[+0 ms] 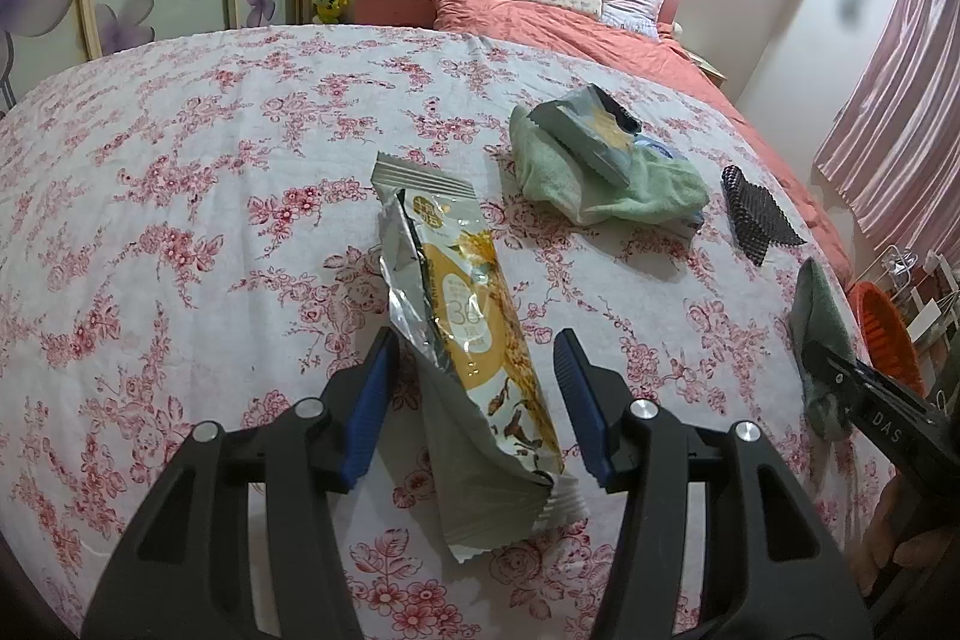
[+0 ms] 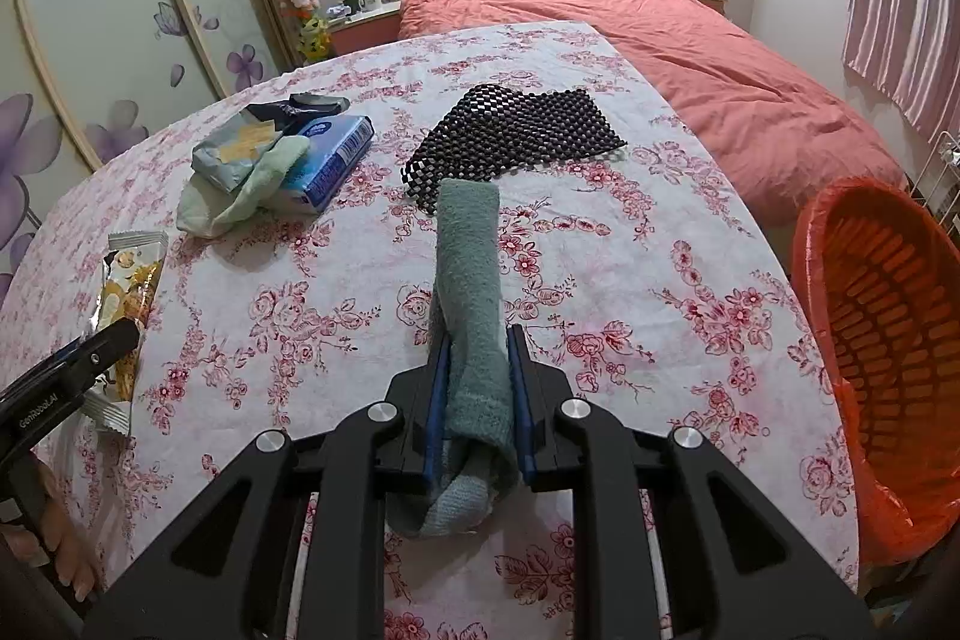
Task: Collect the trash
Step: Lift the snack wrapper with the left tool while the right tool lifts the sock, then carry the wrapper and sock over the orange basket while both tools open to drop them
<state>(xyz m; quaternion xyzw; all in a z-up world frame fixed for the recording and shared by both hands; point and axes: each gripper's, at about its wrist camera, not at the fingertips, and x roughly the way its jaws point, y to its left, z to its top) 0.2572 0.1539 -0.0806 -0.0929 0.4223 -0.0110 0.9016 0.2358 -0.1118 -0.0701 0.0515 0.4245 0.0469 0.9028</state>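
On the flower-print cloth of the bench (image 2: 600, 280), the far left holds a torn snack wrapper (image 1: 474, 340), silver with a yellow front, lying flat. The left hand-held gripper (image 1: 477, 358) straddles it with its blue pads apart, one on each side of the wrapper, neither pressing on it. Further back, a pale green cloth (image 2: 252, 196) is bunched with a second crumpled wrapper (image 2: 240, 151) on top and a blue tissue pack (image 2: 333, 157) against it. Next comes a black beaded mat (image 2: 516, 130), lying rumpled. In front of it, the right hand-held gripper (image 2: 478, 340) is clenched on a rolled teal towel (image 2: 471, 250), whose free end sticks out toward the mat. At the far right, beyond the bench edge, stands an orange basket (image 2: 888, 340) lined with an orange bag. Behind everything is a bed (image 2: 690, 40) with a coral cover.
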